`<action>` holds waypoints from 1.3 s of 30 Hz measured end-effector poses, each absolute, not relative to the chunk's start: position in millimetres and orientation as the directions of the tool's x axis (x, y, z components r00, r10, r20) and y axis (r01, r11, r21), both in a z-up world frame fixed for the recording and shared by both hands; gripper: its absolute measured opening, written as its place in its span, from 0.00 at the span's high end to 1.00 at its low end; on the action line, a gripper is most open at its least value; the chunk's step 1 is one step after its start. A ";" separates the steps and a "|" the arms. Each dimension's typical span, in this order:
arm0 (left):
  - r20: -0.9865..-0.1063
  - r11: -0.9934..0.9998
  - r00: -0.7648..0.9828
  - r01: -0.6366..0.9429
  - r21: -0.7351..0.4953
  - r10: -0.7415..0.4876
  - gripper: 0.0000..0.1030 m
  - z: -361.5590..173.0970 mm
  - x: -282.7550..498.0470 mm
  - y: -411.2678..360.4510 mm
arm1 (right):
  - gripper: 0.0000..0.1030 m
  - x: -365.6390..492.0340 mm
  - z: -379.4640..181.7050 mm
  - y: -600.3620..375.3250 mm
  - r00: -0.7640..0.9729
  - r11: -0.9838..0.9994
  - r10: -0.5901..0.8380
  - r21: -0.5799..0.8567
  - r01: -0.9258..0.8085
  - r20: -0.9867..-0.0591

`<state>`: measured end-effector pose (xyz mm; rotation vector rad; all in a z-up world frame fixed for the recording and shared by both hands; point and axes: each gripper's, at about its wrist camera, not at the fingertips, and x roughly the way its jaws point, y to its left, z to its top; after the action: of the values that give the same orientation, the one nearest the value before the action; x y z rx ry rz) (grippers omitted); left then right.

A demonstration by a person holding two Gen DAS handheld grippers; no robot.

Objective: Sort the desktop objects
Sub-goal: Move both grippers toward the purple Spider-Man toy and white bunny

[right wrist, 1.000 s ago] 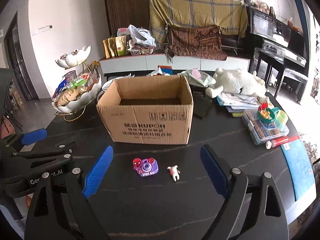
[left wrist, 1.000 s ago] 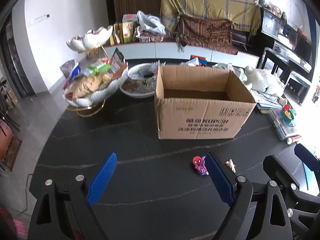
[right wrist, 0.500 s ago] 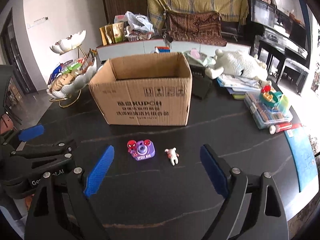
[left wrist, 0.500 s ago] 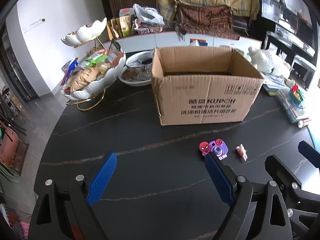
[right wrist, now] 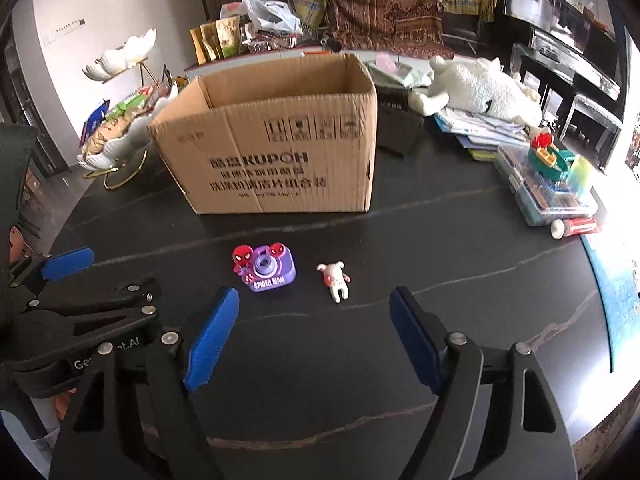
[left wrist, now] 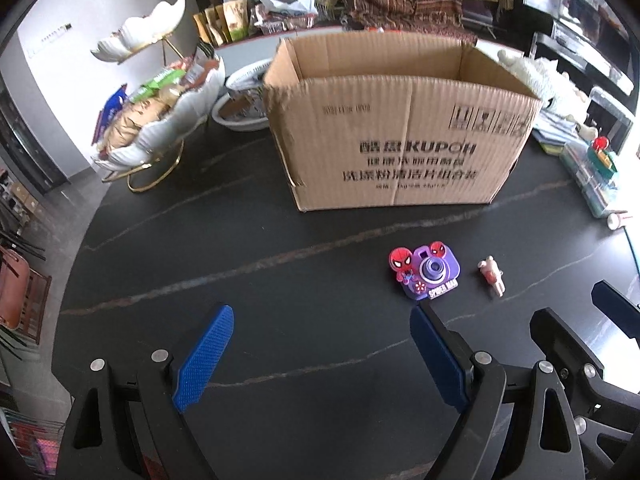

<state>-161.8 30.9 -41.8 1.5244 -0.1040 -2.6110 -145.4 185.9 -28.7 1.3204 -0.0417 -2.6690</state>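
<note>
Two small toys on the bench before an open carton; both hand-held grippers empty.

The purple toy camera (right wrist: 269,268) and the small pink-and-white figurine (right wrist: 335,279) lay just beside each other, apart, on the dark bench (right wrist: 320,360), near the front wall of the cardboard box (right wrist: 276,148). The box interior was not visible, so any contents could not be told. The left hand-held gripper (left wrist: 320,354) and the right hand-held gripper (right wrist: 314,338) each stood with fingers spread wide, holding nothing, above the bench short of the toys. Judged by layout, these two toys remained outside the box, so sorting appeared incomplete.
</note>
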 end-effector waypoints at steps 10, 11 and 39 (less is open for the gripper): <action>-0.883 -0.991 -0.449 0.052 0.126 -0.136 0.15 -62.0 -175.2 39.3 | 0.34 -155.4 -50.5 191.9 -0.557 -0.985 -0.168 0.113 0.131 -0.814; -0.884 -0.991 -0.446 0.052 0.127 -0.137 0.15 -63.2 -176.3 39.6 | 0.35 -156.6 -51.9 192.3 -0.554 -0.985 -0.169 0.115 0.131 -0.815; -0.889 -0.990 -0.434 0.067 0.127 -0.144 0.17 -92.7 -201.2 45.3 | 0.41 -182.2 -81.7 194.7 -0.512 -0.984 -0.173 0.123 0.130 -0.841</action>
<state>-201.2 45.3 -92.7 1.5965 -0.1097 -2.5573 -182.2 194.7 -81.7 1.4477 -0.0660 -2.5893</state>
